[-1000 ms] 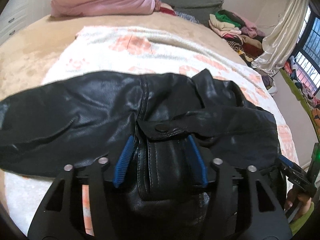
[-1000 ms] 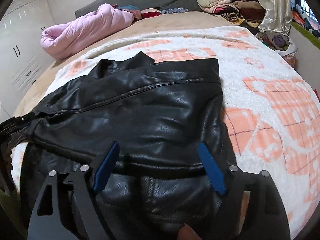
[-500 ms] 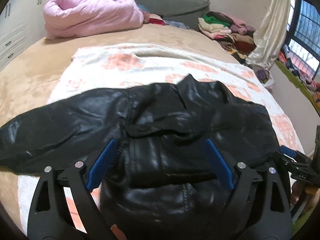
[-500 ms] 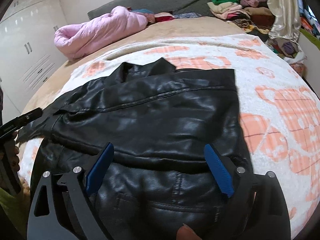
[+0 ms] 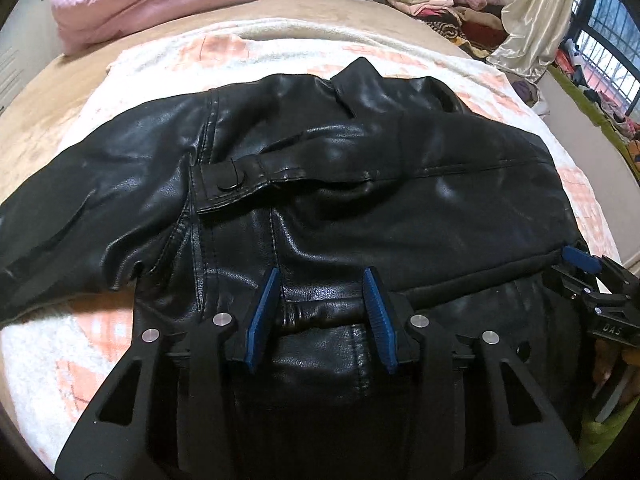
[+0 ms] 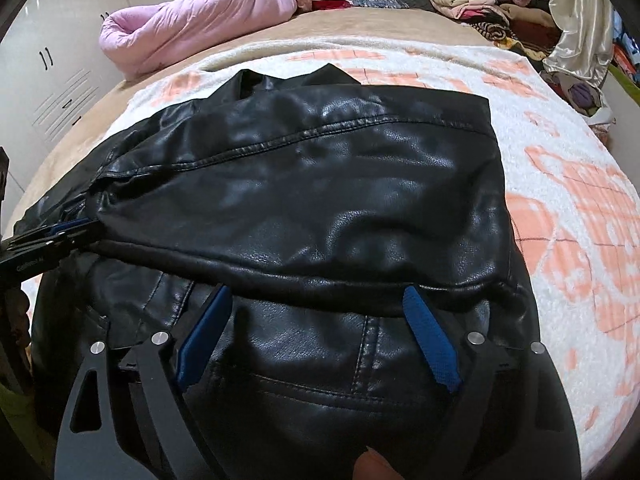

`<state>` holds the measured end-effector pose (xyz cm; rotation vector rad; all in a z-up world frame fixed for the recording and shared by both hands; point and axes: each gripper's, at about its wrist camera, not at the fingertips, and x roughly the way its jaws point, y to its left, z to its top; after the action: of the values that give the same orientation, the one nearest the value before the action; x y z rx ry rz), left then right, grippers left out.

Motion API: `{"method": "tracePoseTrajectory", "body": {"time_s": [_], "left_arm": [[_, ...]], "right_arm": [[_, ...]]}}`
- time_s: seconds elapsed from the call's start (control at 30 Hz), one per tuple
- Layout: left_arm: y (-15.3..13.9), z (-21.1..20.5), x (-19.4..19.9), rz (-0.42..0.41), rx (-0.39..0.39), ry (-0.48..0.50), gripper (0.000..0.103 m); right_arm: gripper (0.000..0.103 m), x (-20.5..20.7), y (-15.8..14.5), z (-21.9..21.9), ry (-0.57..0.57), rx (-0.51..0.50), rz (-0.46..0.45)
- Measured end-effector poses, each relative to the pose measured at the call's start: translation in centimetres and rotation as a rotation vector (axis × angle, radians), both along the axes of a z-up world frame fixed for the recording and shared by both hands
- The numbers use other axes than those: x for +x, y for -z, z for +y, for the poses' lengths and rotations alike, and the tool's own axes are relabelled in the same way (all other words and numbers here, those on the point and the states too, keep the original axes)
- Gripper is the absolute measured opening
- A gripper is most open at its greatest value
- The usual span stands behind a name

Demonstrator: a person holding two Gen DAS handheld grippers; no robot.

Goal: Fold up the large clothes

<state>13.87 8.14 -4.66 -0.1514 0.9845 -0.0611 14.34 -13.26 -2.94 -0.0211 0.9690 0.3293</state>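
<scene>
The left gripper [image 5: 322, 312], wide open half a second ago, now pinches a ridge at the near hem of the black leather jacket [image 5: 360, 184] spread on the checked blanket [image 5: 168, 56], while the right gripper [image 6: 320, 328] stays spread wide, suggesting the next fold is beginning.

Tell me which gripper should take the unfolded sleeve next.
Left. The left gripper sits on the black leather jacket on the side where its unfolded sleeve sprawls over the bed. The right gripper, jaws open, faces the already folded side.
</scene>
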Motion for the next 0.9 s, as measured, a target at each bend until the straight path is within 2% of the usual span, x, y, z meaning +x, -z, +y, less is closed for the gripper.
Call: {"method": "tracePoseTrajectory", "body": {"time_s": [0.07,0.13,0.2,0.3,0.33,0.6,0.9], "left_arm": [[-0.5,0.1,-0.4,-0.014,-0.028,0.001,0.043],[-1.2,0.1,-0.7,-0.029,-0.033,-0.001,0.059],[-1.7,0.2,-1.1,-0.043,-0.035,-0.012,0.067],[-2.4,0.5,-1.7,-0.060,-0.050,-0.033,0.090],[-2.6,0.5,-1.9,-0.067,-0.047,-0.040,0.094],[-4.1,1.5,-3.0,-0.103,-0.029,-0.090,0.094],[-4.8,3.2,-4.2,-0.122,0.001,-0.139,0.094]], "right_arm": [[0.088,-0.3,-0.6,-0.2,0.000,0.029,-0.013],[0.088,-0.6,-1.3,-0.4,-0.004,0.055,-0.028],[0.092,-1.1,-2.2,-0.2,-0.009,0.064,-0.054],[0.097,-1.7,-3.3,0.1,-0.020,0.069,-0.093],[0.098,-1.8,-3.5,0.1,-0.019,0.069,-0.100],[0.099,-2.7,-5.0,1.3,-0.029,0.056,-0.161],[0.099,-3.8,-6.7,4.6,-0.084,0.035,-0.209]]}}
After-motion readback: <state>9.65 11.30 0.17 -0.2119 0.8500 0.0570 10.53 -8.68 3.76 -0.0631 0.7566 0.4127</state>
